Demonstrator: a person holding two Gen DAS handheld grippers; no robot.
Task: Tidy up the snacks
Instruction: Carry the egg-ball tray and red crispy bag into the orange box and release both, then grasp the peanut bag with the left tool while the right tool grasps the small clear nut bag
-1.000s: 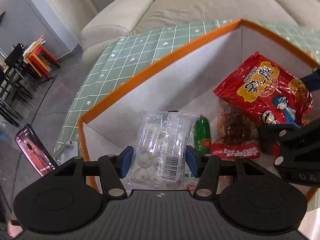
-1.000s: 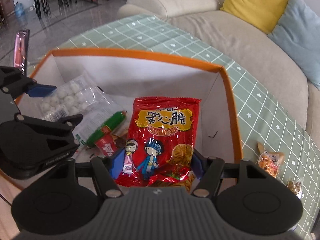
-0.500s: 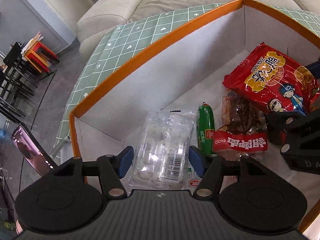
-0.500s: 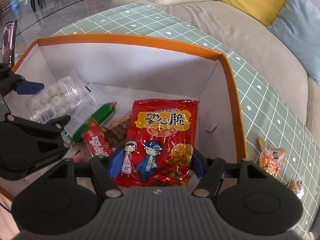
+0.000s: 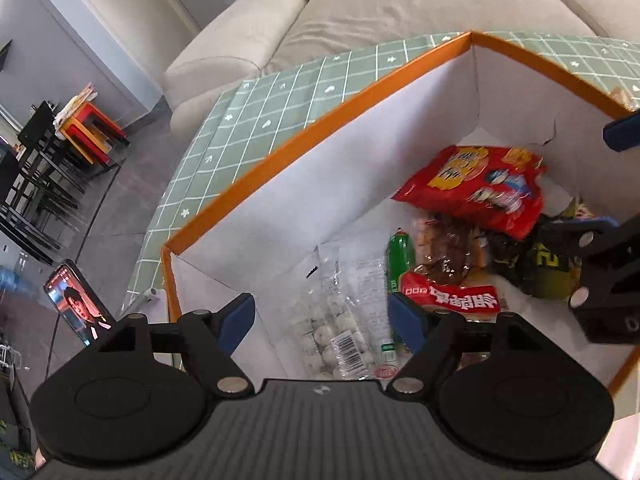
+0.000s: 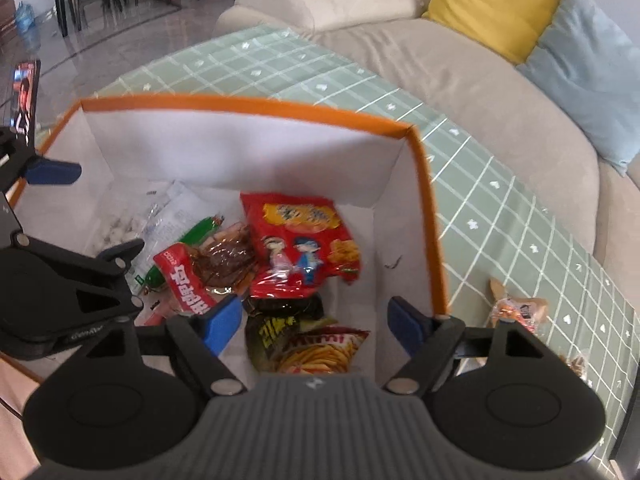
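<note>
Above the orange-rimmed box [image 6: 424,184], both my left gripper [image 5: 322,320] and right gripper [image 6: 316,320] hover with fingers wide, empty — snacks like the red bag [image 6: 304,240] lie inside, two strays [image 6: 516,308] outside.

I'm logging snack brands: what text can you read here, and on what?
"mimi": orange fries bag in the orange-rimmed white box.
Red cartoon crisp bag: yellow characters, blurred.
Red-labelled clear meat packet: white characters, unreadable.
Clear packet of white balls: barcode digits too small.
</note>
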